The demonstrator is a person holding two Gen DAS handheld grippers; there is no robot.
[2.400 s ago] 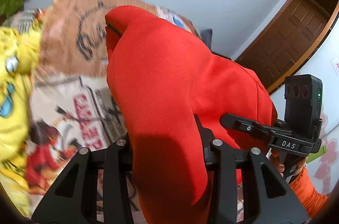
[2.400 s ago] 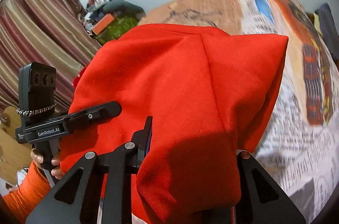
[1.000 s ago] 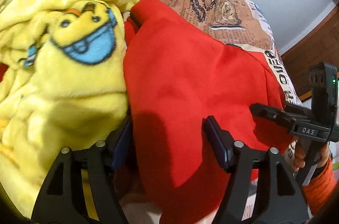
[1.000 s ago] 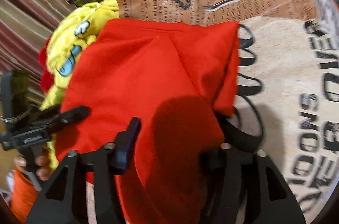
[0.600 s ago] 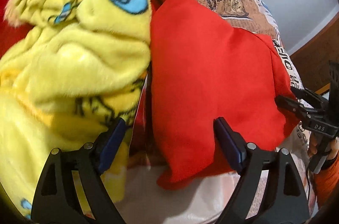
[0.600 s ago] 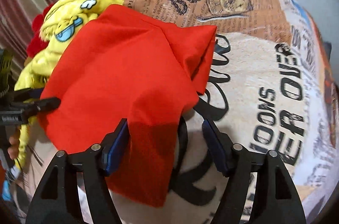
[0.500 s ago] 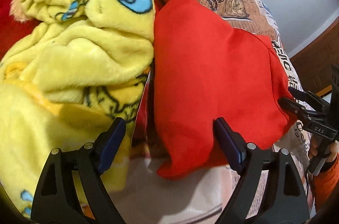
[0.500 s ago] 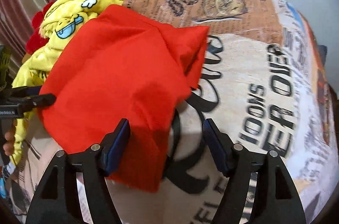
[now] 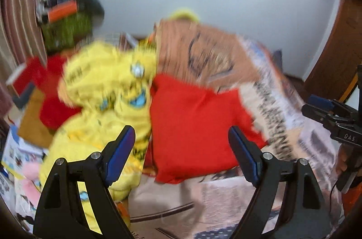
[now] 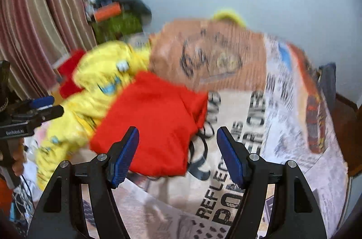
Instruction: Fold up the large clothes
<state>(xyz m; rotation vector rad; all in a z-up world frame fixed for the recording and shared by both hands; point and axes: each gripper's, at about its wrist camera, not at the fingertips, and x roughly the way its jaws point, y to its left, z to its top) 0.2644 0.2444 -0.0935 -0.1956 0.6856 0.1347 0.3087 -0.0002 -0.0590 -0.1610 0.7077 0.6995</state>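
Newspaper-print bedspread (image 10: pixel 260 126) covers a bed below a pale wall, and on it the folded red fabric garment (image 10: pixel 156 123) lies against a fluffy yellow cartoon-print blanket (image 10: pixel 95 89). Both the left gripper (image 9: pixel 181 148) and right gripper (image 10: pixel 177 148) have 2 blue-padded fingers spread, holding nothing, clear of the garment.

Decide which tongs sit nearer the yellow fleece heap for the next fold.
Probably left: the left tongs, open and empty, frame the yellow fleece; the right tongs frame the red garment.
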